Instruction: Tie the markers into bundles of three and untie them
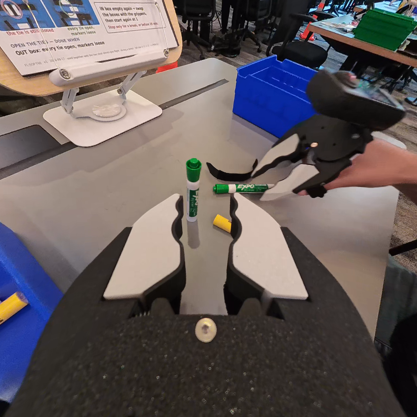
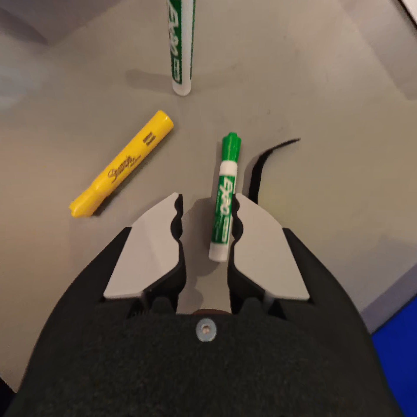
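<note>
Currently on the grey table [image 1: 117, 203]: three loose markers and one opened tie, no bundle formed. Item one, the near green marker [image 2: 223, 203], lies flat with its long axis running almost straight along the reach of the right claw [image 2: 206, 198]; its white butt end sits between the two fingers, tight against the inner edge of the right-hand finger, and its green cap points away from the claw. Item two, the far green marker [image 1: 193, 191], lies flat ahead of the left claw [image 1: 205, 198], its butt end just inside the finger gap, its cap pointing away towards the document stand [image 1: 101, 112]; its axis lies roughly square to that of item one. Item three, a yellow highlighter [image 2: 121, 164], lies at a slant to the left of the right claw, apart from both green markers, and is partly hidden behind a finger in the left wrist view. Item four, a black strap tie [image 1: 228, 174], lies curled and open just beside the near green marker on its far side. Both claws stand apart and hold nothing. A blue bin [image 1: 270, 94] stands at the far right of the table; another blue bin [image 1: 20, 304], holding a yellow highlighter, stands at the near left. Judgement: the right claw is nearer to item one and already lined up lengthwise with it, so closing would need the marker centred crosswise first.
</note>
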A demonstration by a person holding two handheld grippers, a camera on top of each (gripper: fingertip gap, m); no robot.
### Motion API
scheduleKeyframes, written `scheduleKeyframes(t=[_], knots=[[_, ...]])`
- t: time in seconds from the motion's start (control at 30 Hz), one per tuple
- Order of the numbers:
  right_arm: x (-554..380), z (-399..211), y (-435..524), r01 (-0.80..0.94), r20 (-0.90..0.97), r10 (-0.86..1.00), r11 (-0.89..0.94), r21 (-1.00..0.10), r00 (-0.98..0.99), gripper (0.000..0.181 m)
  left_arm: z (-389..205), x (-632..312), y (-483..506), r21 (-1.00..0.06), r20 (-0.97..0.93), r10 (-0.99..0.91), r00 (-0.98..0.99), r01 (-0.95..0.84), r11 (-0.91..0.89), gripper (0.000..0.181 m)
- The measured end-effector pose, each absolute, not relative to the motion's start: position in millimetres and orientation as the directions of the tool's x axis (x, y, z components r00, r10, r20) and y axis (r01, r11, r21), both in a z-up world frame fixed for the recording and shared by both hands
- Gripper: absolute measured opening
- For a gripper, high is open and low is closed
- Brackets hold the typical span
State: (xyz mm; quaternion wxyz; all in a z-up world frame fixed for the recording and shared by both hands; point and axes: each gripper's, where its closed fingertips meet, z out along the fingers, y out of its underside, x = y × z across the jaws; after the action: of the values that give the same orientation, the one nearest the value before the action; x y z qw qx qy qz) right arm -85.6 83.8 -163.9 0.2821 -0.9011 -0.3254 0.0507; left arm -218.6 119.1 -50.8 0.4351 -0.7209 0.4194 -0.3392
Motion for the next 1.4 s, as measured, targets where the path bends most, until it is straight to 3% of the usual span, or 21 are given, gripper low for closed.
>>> scheduleKeyframes(t=[0.1, 0.3, 0.43, 0.53, 0.6, 0.73, 0.87, 1.03, 1.23, 1.4], knots=[[-88.9, -176.0, 109.1, 0.611, 0.107, 0.631, -0.673, -0.417, 0.768, 0.039, -50.8, -215.8, 117.6, -0.91, 0.13, -0.902, 0.411, -0.311, -0.273, 0.039], [-91.7, -195.2, 137.4, 0.64, 0.077, 0.653, -0.7, -0.318, 0.753, 0.026, -54.7, -213.0, 111.7, -0.9, 0.095, -0.914, 0.393, -0.358, -0.248, 0.039], [-97.5, -183.5, 139.4, 0.656, 0.066, 0.688, -0.653, -0.379, 0.723, 0.019, -52.6, -211.0, 108.2, -0.905, 0.112, -0.921, 0.374, -0.345, -0.25, 0.039], [-113.6, -141.6, 134.6, 0.573, 0.021, 0.717, -0.539, -0.617, 0.697, 0.018, -50.4, -207.0, 104.1, -0.911, 0.162, -0.925, 0.343, -0.31, -0.274, 0.039], [-126.0, -104.5, 124.7, 0.424, -0.061, 0.751, -0.436, -0.794, 0.658, 0.018, -49.3, -203.5, 100.7, -0.914, 0.196, -0.929, 0.314, -0.285, -0.289, 0.039], [-134.4, -41.6, 95.4, 0.112, -0.114, 0.845, -0.201, -0.973, 0.523, 0.018, -44.6, -192.8, 88.3, -0.925, 0.257, -0.941, 0.219, -0.226, -0.305, 0.038], [-135.7, -23.6, 63.9, -0.062, -0.187, 0.903, -0.177, -0.982, 0.388, 0.018, -35.2, -176.7, 62.9, -0.939, 0.281, -0.957, 0.074, -0.184, -0.29, 0.033], [-146.2, -32.2, 47.4, 0.021, -0.144, 0.934, -0.159, -0.987, 0.329, 0.018, -44.8, -158.2, 34.6, -0.939, 0.215, -0.977, -0.009, -0.275, -0.205, 0.033], [-159.7, -28.9, 35.1, 0.027, -0.144, 0.954, -0.156, -0.987, 0.262, 0.019, -52.2, -145.9, 28.9, -0.932, 0.245, -0.97, -0.012, -0.279, -0.232, 0.039], [-164.5, -30.2, 32.5, 0.042, -0.154, 0.955, -0.17, -0.985, 0.253, 0.018, -52.7, -144.3, 26.8, -0.942, 0.211, -0.977, -0.024, -0.271, -0.197, 0.026]])
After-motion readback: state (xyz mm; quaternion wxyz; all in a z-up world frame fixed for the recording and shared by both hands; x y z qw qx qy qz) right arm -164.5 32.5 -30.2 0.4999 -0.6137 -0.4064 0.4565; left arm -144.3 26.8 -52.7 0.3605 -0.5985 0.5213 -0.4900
